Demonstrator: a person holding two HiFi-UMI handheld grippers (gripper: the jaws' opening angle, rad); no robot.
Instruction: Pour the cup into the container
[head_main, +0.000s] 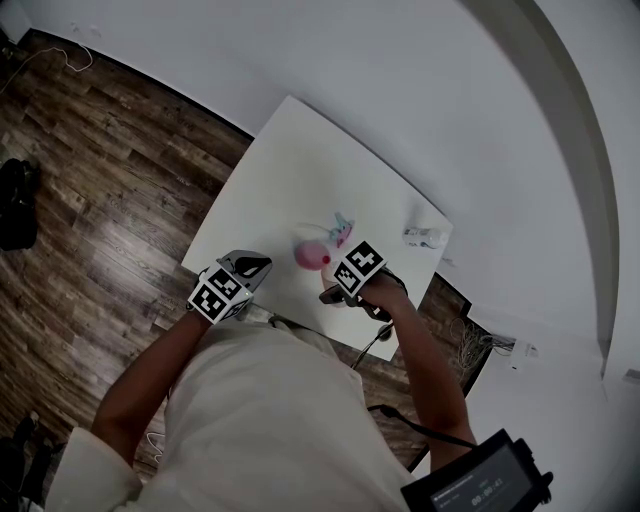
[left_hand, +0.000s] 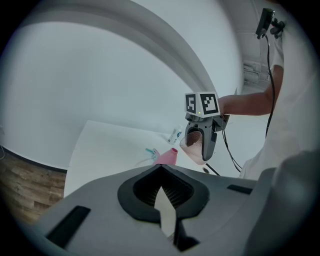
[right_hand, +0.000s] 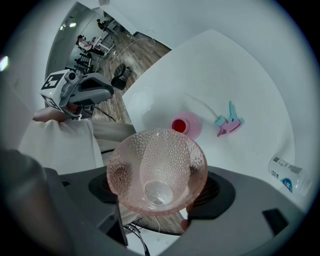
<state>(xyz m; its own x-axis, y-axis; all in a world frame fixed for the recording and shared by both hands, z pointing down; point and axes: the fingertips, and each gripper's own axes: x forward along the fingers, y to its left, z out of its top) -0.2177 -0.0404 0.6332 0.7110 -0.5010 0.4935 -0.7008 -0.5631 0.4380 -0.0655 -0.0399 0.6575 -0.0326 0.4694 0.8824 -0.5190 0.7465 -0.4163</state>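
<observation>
R gripper (left_hand: 202, 146) jaws clamped on either side of dimpled pink cup (right_hand: 157, 169); cup mouth faces back along the tool, inside looks empty, tho clear wall makes that hard to judge. Pink container (right_hand: 186, 125) ahead of the jaws, upright on white table (right_hand: 250, 75), apart from cup. L gripper (left_hand: 163, 194) off to R tool's left, jaws closed or nearly so, nothing between.

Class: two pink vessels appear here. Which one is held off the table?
The clear dimpled cup, clamped in the right claw; the opaque pink container with the red mouth stands on the table.
</observation>
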